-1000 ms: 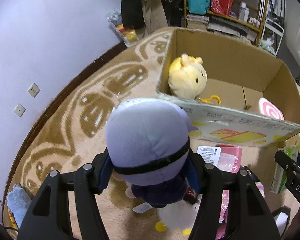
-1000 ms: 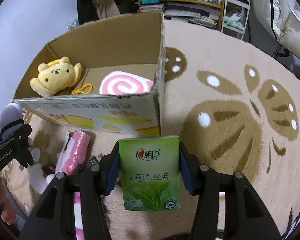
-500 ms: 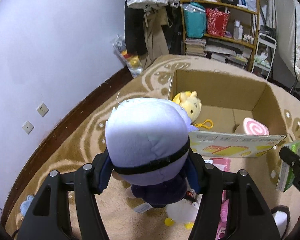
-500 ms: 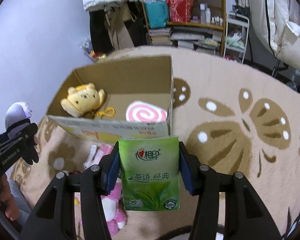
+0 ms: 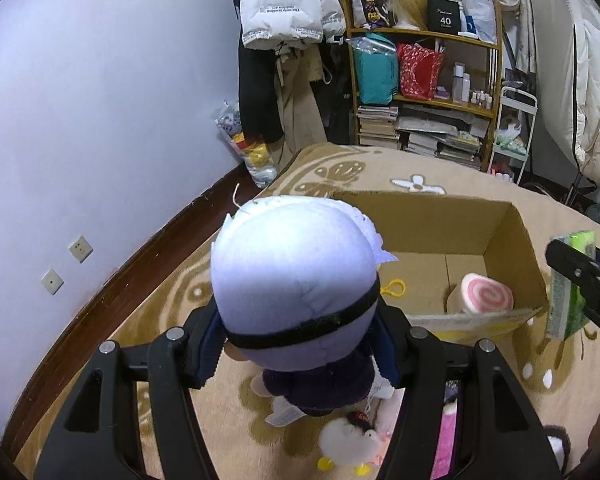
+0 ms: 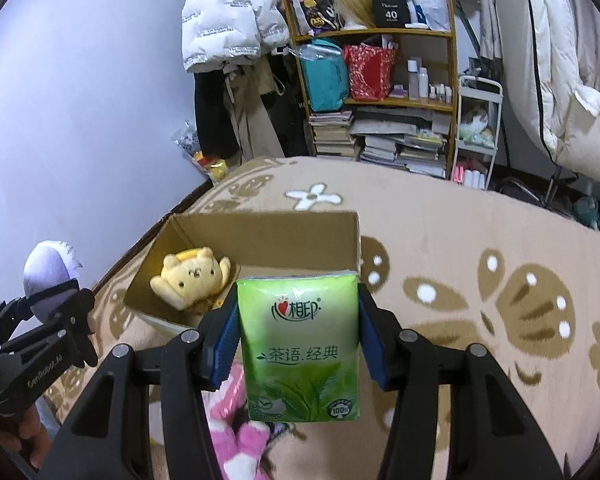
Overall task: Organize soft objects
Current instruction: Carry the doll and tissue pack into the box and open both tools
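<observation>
While both loads hang above the patterned rug (image 6: 460,248), the step in hand looks like the carry toward the open cardboard box (image 5: 512,240), so the next move calls for bringing each over its rim and letting go. The left gripper (image 5: 300,344) clamps the pale-headed plush doll (image 5: 296,280) at its neck band, pads on both sides. The right gripper (image 6: 298,344) squeezes the green tissue pack (image 6: 298,344) upright between blue pads. The yellow plush (image 6: 192,280) and what seems a pink swirl-roll cushion (image 5: 486,294) lie inside.
</observation>
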The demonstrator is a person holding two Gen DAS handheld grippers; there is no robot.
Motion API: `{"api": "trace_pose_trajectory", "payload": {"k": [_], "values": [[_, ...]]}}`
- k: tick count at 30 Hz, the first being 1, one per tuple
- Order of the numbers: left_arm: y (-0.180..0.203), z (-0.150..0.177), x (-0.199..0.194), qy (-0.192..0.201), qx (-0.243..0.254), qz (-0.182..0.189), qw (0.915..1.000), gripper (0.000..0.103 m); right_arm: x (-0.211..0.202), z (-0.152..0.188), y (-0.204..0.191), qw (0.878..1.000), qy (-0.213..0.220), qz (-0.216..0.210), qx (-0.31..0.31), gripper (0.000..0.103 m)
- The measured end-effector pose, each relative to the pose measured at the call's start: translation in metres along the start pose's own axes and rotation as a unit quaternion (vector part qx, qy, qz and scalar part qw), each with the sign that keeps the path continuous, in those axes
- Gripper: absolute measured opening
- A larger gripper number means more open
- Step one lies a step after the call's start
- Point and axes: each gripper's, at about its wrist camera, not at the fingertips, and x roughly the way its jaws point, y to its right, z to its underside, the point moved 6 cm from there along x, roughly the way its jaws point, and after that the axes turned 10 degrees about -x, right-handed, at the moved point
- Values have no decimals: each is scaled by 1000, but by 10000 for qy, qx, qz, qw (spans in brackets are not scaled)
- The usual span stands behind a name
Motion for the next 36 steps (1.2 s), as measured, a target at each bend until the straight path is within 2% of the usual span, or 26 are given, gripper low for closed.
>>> {"api": "trace_pose_trajectory", "payload": {"k": [7, 15, 21, 29, 32, 36], "values": [[16, -25, 20, 209, -34, -20, 9998, 61, 18, -18, -7, 9996, 79, -2, -264, 56], [31, -34, 49, 90, 21, 152, 9998, 61, 50, -28, -9, 9988, 72, 23, -493, 56], [45, -30, 66, 21, 221, 327, 9992, 61, 71, -31, -6, 9985, 121, -54, -538, 56], [65, -16, 84, -67, 598, 320, 9977, 62, 91, -25, 6, 9993, -52, -240, -275, 56], [69, -14, 88, -181, 553, 506, 9970, 63, 93, -23, 10, 9993, -71, -307, -191, 56], [68, -11, 92, -253, 590, 445, 9969, 64, 92, -21, 12, 9992, -71, -365, -114, 57]]}}
